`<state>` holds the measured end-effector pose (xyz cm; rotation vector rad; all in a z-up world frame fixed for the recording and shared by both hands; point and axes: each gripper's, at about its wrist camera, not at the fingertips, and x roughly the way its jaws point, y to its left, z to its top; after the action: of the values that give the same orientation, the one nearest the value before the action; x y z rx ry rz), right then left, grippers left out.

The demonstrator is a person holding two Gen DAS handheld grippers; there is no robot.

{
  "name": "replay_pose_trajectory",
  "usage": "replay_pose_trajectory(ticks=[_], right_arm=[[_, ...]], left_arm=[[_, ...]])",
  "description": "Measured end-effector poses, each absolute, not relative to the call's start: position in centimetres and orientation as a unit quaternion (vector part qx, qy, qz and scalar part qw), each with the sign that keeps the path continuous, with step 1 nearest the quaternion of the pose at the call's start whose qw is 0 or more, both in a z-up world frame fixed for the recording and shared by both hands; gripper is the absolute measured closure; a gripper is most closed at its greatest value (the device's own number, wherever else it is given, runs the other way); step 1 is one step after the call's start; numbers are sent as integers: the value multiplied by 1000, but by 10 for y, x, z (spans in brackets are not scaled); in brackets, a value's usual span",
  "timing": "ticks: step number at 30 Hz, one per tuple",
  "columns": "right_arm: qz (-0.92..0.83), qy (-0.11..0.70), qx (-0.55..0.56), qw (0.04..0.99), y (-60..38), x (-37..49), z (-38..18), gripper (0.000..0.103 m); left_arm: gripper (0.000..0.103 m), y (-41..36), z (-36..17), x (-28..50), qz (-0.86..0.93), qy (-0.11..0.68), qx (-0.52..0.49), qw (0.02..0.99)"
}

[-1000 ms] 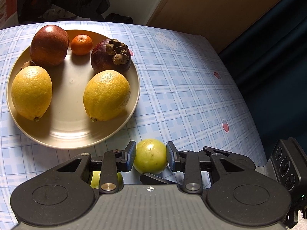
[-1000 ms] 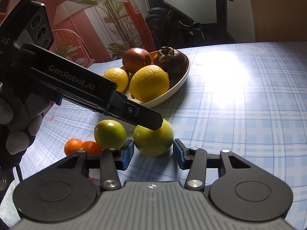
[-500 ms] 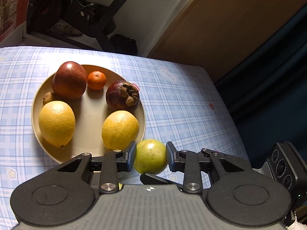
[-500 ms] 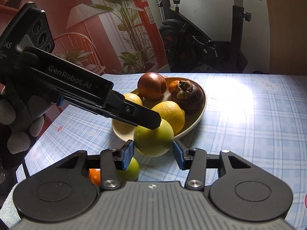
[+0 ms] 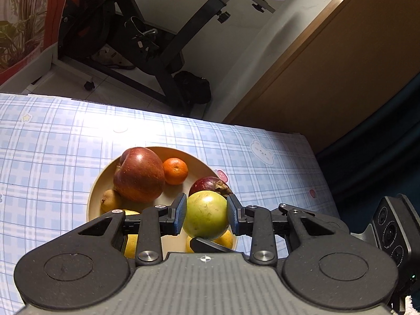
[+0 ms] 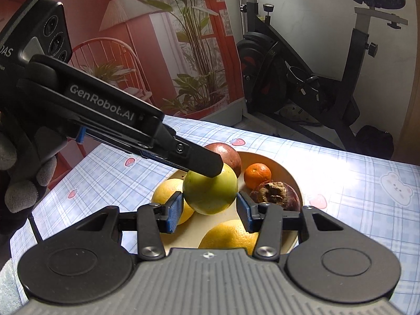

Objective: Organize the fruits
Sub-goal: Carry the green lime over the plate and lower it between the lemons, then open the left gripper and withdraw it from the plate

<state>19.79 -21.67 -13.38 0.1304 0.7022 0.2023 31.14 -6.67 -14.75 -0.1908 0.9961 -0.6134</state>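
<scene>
Left tool (image 5: 206, 216) clenched on green fruit (image 5: 206, 219), held above near edge of plate (image 5: 94, 197) on desk (image 5: 52, 144). Right tool (image 6: 208, 210) brackets same fruit; pad contact unclear, can't tell its grip. Plate holds apple (image 5: 139, 174), tangerine (image 5: 175, 167), mangosteen (image 6: 275, 195), lemons (image 6: 231, 236).

Left gripper (image 5: 206, 216): clamping both pads against a green fruit (image 5: 205, 215).
Right gripper (image 6: 209, 208): flanking it, contact unclear.
</scene>
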Motion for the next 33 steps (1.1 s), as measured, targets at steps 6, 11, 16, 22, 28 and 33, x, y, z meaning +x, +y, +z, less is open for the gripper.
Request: replay_pose_trajectory(ticks=[6, 11, 16, 22, 28, 33], right_arm=[[99, 358, 60, 926, -216, 214, -146, 56], [93, 365, 60, 924, -220, 220, -151, 55], [89, 366, 53, 925, -219, 225, -152, 56], [78, 360, 45, 928, -217, 214, -144, 55], [62, 355, 69, 930, -224, 188, -135, 55], [48, 352, 97, 930, -228, 162, -129, 54]], left_arm=[[68, -63, -157, 326, -280, 478, -91, 828], [68, -66, -162, 331, -280, 480, -90, 826], [69, -67, -165, 335, -272, 475, -89, 832], [69, -59, -154, 324, -269, 459, -91, 842], [69, -43, -141, 300, -261, 448, -82, 851], [69, -21, -128, 277, -251, 441, -67, 859]])
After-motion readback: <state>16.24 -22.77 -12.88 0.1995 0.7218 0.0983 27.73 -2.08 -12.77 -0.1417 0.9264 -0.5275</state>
